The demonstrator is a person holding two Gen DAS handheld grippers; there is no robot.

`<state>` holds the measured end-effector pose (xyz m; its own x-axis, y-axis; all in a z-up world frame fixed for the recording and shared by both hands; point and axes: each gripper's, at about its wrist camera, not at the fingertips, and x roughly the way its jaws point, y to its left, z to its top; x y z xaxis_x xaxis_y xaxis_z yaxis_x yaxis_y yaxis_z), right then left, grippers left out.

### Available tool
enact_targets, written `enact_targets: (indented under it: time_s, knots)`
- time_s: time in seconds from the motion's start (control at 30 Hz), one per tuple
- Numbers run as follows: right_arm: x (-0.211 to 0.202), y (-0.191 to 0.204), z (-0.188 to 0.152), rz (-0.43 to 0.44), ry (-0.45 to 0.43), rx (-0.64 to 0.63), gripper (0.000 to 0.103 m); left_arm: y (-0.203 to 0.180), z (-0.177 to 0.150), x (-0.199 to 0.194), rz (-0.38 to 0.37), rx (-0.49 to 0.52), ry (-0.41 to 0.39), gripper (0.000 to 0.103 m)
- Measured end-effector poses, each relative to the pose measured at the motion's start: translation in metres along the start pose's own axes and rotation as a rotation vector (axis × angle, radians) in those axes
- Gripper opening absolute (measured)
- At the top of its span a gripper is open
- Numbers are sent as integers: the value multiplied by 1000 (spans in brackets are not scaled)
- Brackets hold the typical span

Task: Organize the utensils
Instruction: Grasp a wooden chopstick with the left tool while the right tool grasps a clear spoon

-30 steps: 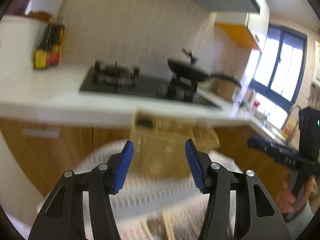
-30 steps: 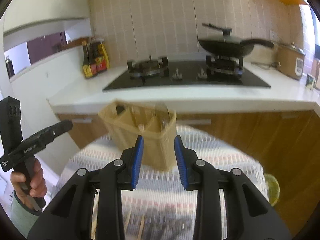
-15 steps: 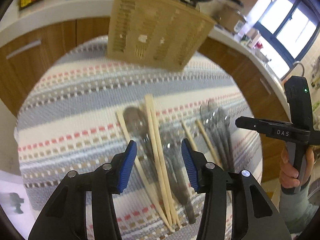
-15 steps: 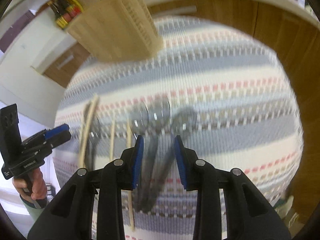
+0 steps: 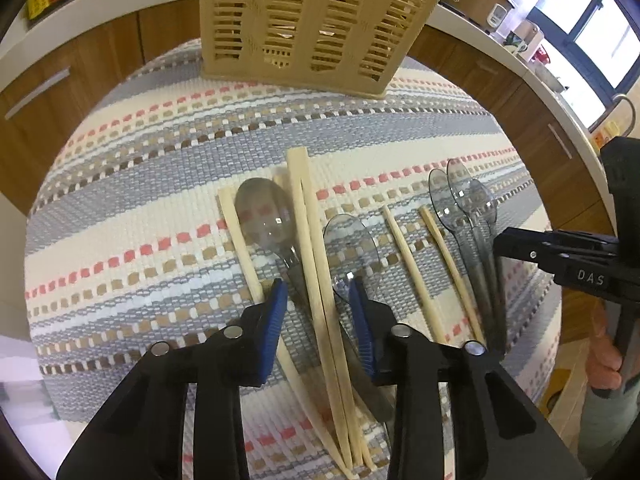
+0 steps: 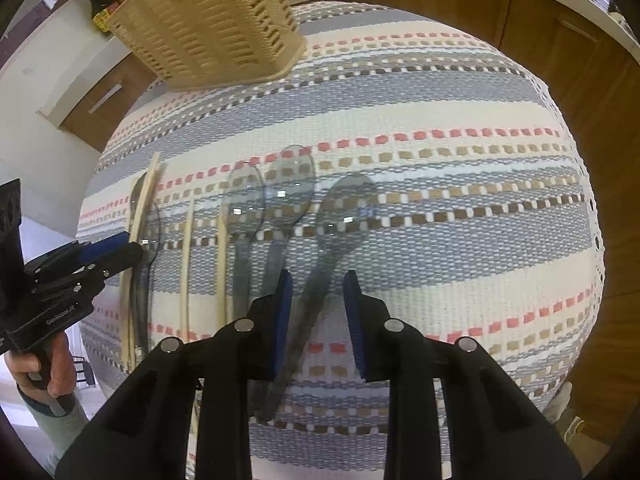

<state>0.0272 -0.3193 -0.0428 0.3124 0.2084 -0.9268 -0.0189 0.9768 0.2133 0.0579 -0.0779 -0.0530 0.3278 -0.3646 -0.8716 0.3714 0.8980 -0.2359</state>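
- A tan plastic basket (image 5: 316, 20) with slotted walls is stood at the far edge of a woven striped cloth (image 5: 132, 216); bands of grey, cream, red and brown squares are seen on the cloth.
- Nearer than the basket, flat on the cloth: a pair of pale wooden chopsticks (image 5: 316, 280), square-ended, laid side by side and touching.
- A clear smoky plastic spoon (image 5: 262, 212) lies just left of that pair, a single chopstick (image 5: 240, 248) further left of it.
- A second clear spoon (image 5: 352, 248) lies just right of the pair.
- Further right of the basket's near side: two loose chopsticks (image 5: 408, 268), then three clear spoons (image 6: 272, 216) bunched, handles overlapping.
- Left gripper (image 5: 320, 312): held open, blue ribbed pads either side of the chopstick pair, nothing clamped; contact with the pair cannot be told.
- Right gripper (image 6: 318, 300): held open, pads straddling the handle of the rightmost spoon (image 6: 340, 216), nothing clamped.
- Wooden cabinet fronts (image 6: 560, 40) and a white counter edge are seen behind the basket.
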Motion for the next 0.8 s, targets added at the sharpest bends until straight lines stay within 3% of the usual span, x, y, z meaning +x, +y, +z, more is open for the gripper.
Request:
enact_targets:
  time_s: [0.03, 0.07, 0.2, 0.37, 0.4, 0.5, 0.67, 0.8]
  knots:
    - [1, -2, 3, 0, 7, 4, 23, -1, 0, 1, 10, 7, 3, 26]
    - [0, -3, 3, 1, 10, 6, 23, -2, 1, 1, 17, 9, 5, 17]
    - [5, 6, 10, -12, 37, -3, 23, -3, 3, 1, 1, -2, -10, 11]
    - [13, 31, 15, -134, 42, -85, 22, 4, -3, -17, -19, -33, -66, 10]
    - [14, 35, 14, -177, 37, -113, 15, 7, -4, -21, -22, -39, -75, 10]
    - [13, 37, 12, -179, 41, -146, 13, 17, -10, -34, -21, -61, -96, 10]
    - [7, 26, 10, -157, 53, -146, 10, 45, -22, -45, 26, -111, -98, 10]
    - [5, 22, 11, -161, 56, -157, 10, 65, -27, -42, 125, -148, -77, 10]
